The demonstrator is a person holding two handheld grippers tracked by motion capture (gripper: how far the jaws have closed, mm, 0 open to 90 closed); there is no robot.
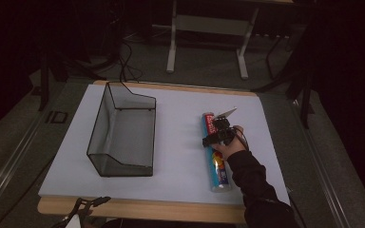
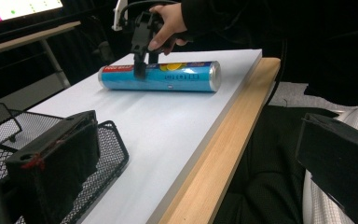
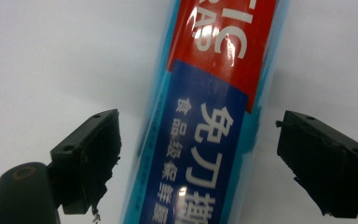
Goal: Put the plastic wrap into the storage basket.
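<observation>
— Nearest the lens, in the left gripper view, two black jaws are seen standing wide apart with nothing between them; the left gripper (image 1: 86, 205) is held off the near edge of the table (image 1: 180, 142), by the wooden rim.

— And what is found beside it?

— One corner of the black wire mesh basket (image 2: 105, 154) is seen just past the left-hand jaw. From the high view, the basket is set on the left half of the white tabletop.

— Where is the tube placed?

— A blue-and-red cylindrical tube (image 1: 215, 152) is laid on its side on the right half of the table, well apart from the basket.

— How is the right gripper (image 1: 217, 135) held?

— It is brought down over the tube. Its jaws are spread to either side of the tube (image 3: 209, 140), and a gap is seen at each pad, so nothing is gripped.
</observation>
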